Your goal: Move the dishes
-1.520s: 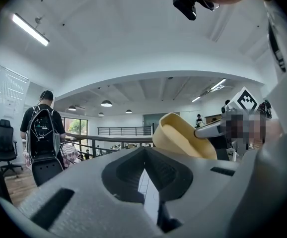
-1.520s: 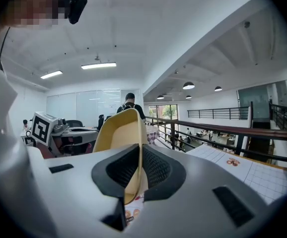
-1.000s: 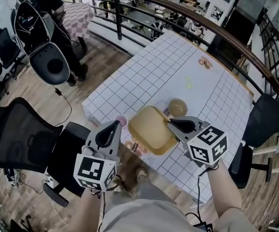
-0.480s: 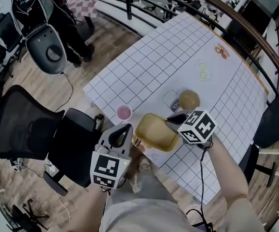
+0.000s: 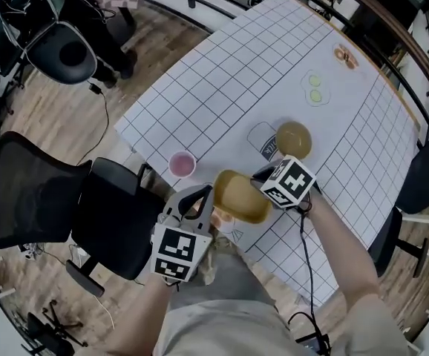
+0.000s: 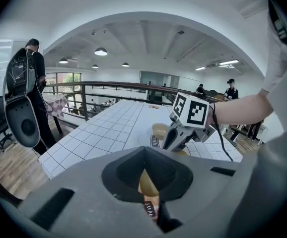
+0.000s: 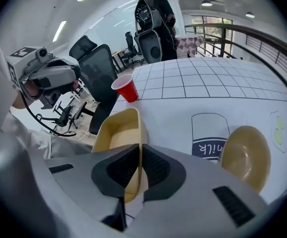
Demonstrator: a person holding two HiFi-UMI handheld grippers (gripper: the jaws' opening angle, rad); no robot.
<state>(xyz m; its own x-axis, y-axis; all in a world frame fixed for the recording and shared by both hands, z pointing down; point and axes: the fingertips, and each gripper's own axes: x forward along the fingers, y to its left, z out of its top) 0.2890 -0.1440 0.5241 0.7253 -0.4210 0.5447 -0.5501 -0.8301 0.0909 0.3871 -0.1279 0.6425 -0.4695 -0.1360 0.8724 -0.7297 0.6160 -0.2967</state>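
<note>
Pinching a tan rectangular dish [image 5: 240, 196] by its thin side wall with the right gripper [image 5: 260, 178], jaws pressed tight on both faces of the rim, on the side toward a round tan bowl [image 5: 294, 139]. Holding that dish at the near edge of the grid-lined tabletop [image 5: 222, 73], partly over a printed bread picture [image 5: 219, 218] at that edge; impossible to tell whether resting on the cloth or just above it.

Left gripper [image 5: 197, 200] just beside the dish's opposite side, out past the near edge, jaws drawn together with nothing between them, only a slit of dish and bread print showing through.

Round bowl upright and empty, farther in from the near edge, just beside a printed milk carton [image 5: 261, 141]. Red cup [image 5: 182, 163] upright close to the near edge, toward its left corner, apart from the dish. Printed eggs [image 5: 315, 89] farther on, toward the far edge.

Black office chairs [image 5: 29, 191] on the wooden floor [image 5: 66, 117] off the left of the table. In the left gripper view, a person [image 6: 32, 78] standing by a railing [image 6: 108, 86] beyond the table's left side.
</note>
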